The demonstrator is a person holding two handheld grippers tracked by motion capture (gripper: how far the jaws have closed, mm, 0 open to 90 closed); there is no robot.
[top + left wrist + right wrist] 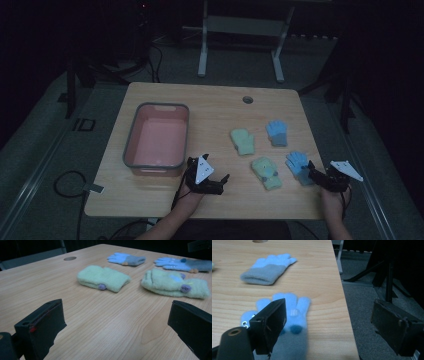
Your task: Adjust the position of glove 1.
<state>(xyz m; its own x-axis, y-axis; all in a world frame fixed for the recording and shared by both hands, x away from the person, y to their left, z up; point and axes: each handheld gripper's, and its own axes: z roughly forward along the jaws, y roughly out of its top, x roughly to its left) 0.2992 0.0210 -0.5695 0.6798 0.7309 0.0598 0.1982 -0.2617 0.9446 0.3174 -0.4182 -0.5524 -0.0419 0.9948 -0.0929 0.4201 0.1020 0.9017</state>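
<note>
Right gripper (329,327) gaping over near blue knitted glove (289,322) | left gripper (112,327) released, idling short of green mittens (103,277) | pink grey-rimmed tub (131,150) holding nothing | four gloves awaiting, none binned.

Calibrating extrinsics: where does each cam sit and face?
High view: above the person's table edge, looking forward and down on the table; both forearms, left hand-held gripper, right hand-held gripper.
Left gripper view: low over the wood, facing two green mittens; open jaws.
Right gripper view: above the near blue glove, at the table edge; open jaws.
Shared: far blue glove.
</note>
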